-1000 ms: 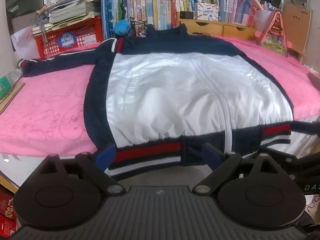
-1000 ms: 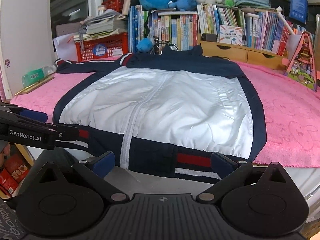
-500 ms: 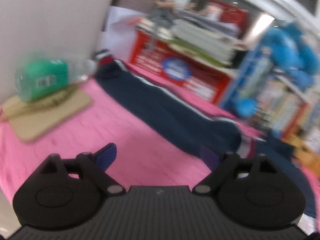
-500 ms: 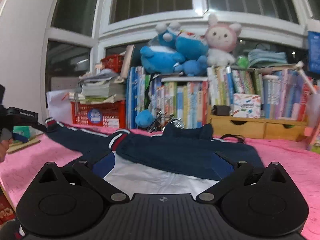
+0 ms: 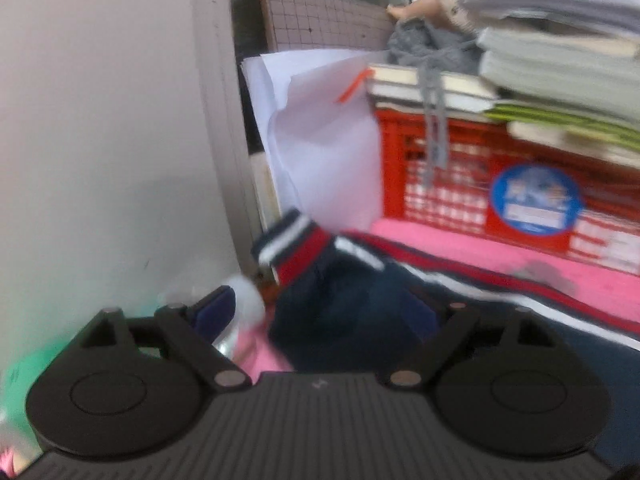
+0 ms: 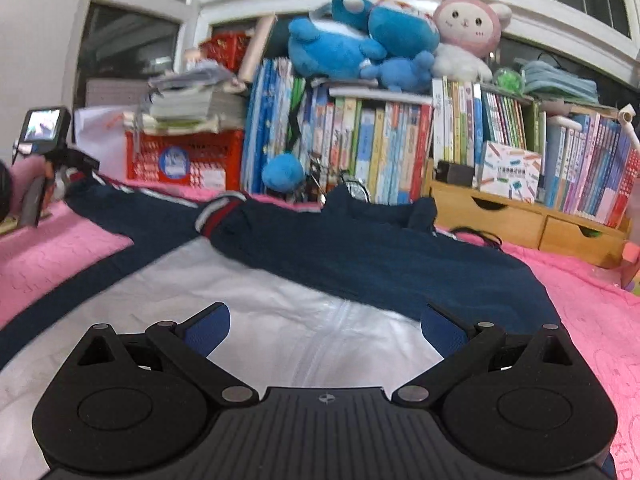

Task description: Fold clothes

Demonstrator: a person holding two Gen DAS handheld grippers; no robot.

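A navy and white jacket [image 6: 280,312] lies flat on the pink towel [image 6: 60,248], with its left sleeve [image 6: 132,200] stretched out to the left. My right gripper [image 6: 324,330] hovers open over the white front, with nothing between its fingers. My left gripper [image 5: 316,314] is at the far end of that sleeve. Its jaws stand wide and the navy sleeve end [image 5: 340,308] lies between them without being pinched. Just beyond is the red, white and navy striped cuff [image 5: 296,244]. The left wrist view is blurred. From the right wrist view, the left gripper [image 6: 82,166] shows at the far left.
A red crate [image 5: 440,184] topped with stacked books and a sheet of white paper [image 5: 320,140] stand just behind the cuff, and a wall [image 5: 100,140] closes the left. A row of books [image 6: 400,148], plush toys [image 6: 360,40] and a wooden drawer box [image 6: 520,216] line the back.
My left gripper swung from the jacket's hem far out to the left, up to the sleeve cuff. My right gripper moved from the hem forward over the white front toward the collar.
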